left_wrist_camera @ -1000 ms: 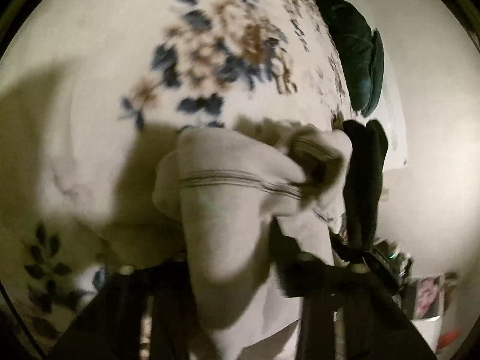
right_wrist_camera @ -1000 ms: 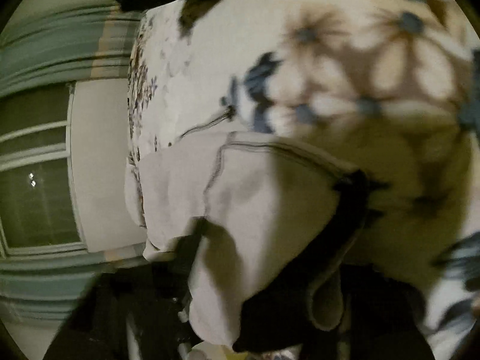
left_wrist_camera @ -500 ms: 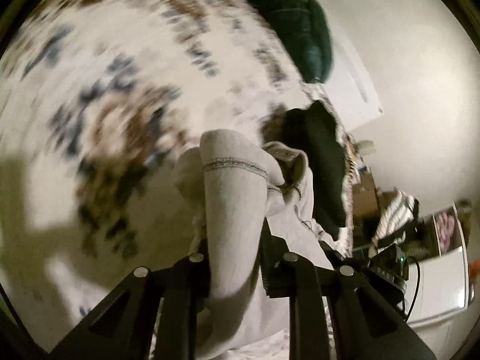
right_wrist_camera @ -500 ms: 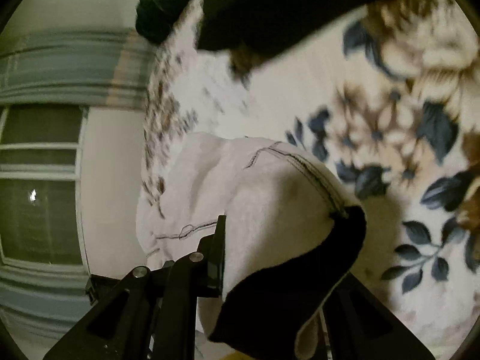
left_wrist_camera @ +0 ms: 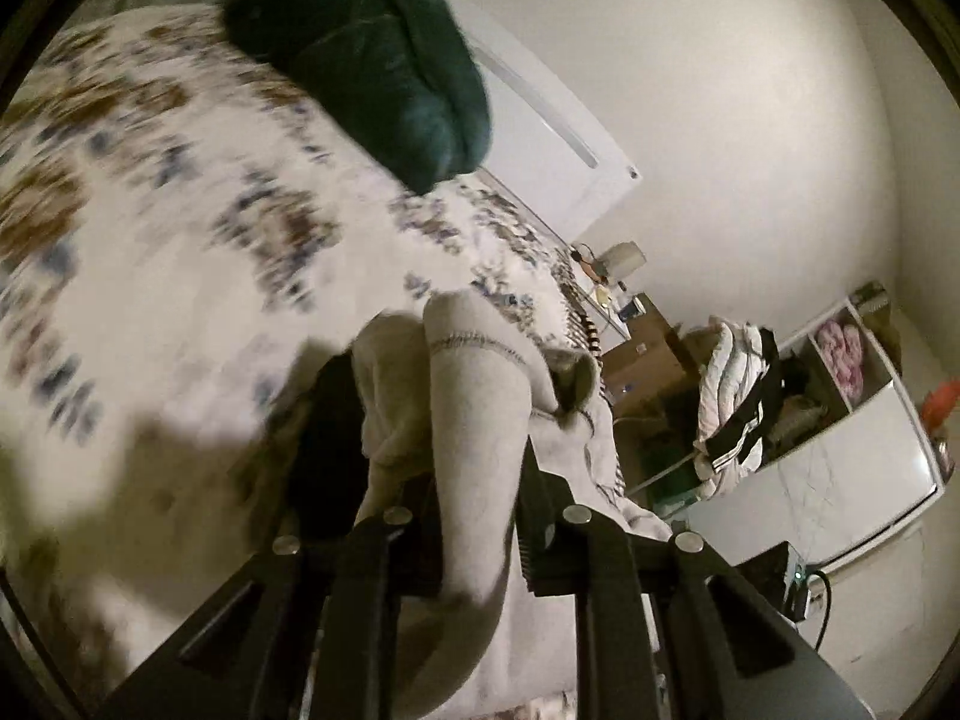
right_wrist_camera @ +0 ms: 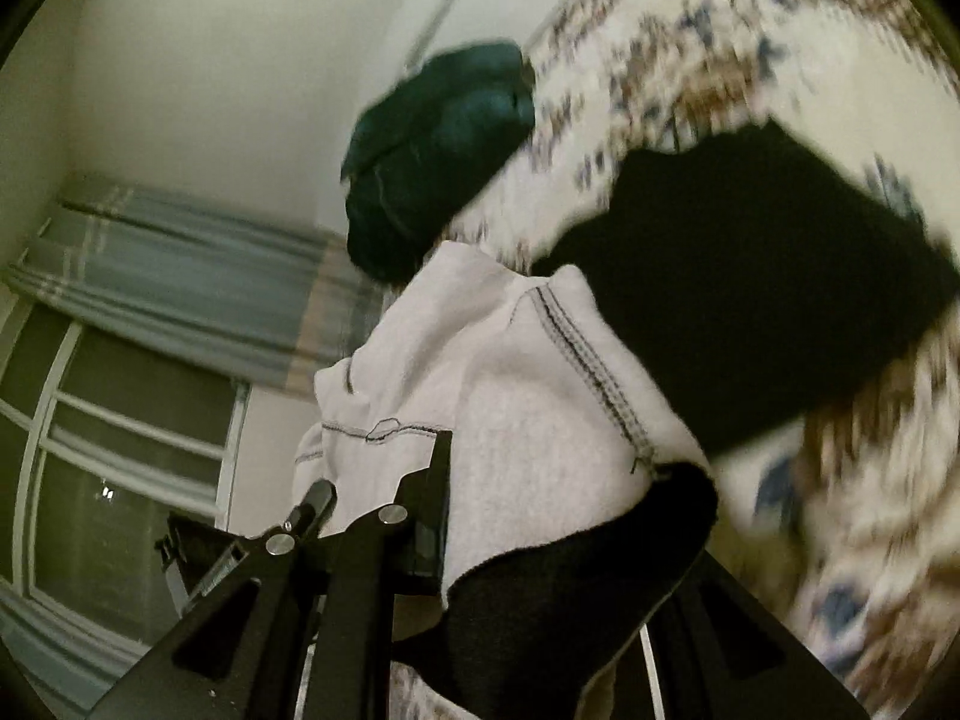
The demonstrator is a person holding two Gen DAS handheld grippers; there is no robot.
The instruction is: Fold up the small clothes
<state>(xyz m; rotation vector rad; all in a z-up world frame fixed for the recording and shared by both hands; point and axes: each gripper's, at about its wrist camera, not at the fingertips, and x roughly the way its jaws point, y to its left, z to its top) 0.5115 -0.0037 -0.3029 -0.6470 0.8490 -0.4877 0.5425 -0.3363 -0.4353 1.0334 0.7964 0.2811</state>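
A small light grey garment (left_wrist_camera: 474, 408) with dark stitched seams is pinched between the fingers of my left gripper (left_wrist_camera: 477, 498), which is shut on it and holds it above the floral bedspread (left_wrist_camera: 150, 228). The same garment (right_wrist_camera: 510, 396) with a black cuff or trim (right_wrist_camera: 576, 594) is clamped in my right gripper (right_wrist_camera: 522, 516), also shut; its right finger is hidden behind the cloth. The garment hangs bunched between both grippers. A flat black garment (right_wrist_camera: 756, 276) lies on the bed beyond it; a dark piece (left_wrist_camera: 327, 444) also shows in the left wrist view.
A dark green pillow (left_wrist_camera: 372, 66) sits at the head of the bed, also in the right wrist view (right_wrist_camera: 438, 150). A white headboard (left_wrist_camera: 564, 162), a cluttered nightstand (left_wrist_camera: 618, 294), piled clothes (left_wrist_camera: 738, 396) and white shelving (left_wrist_camera: 852, 456) stand to the right. A curtained window (right_wrist_camera: 120, 396) is left.
Both grippers have lifted the grey garment off the bedspread and tilted upward, so the views now show the pillow, walls and room instead of the close bedspread.
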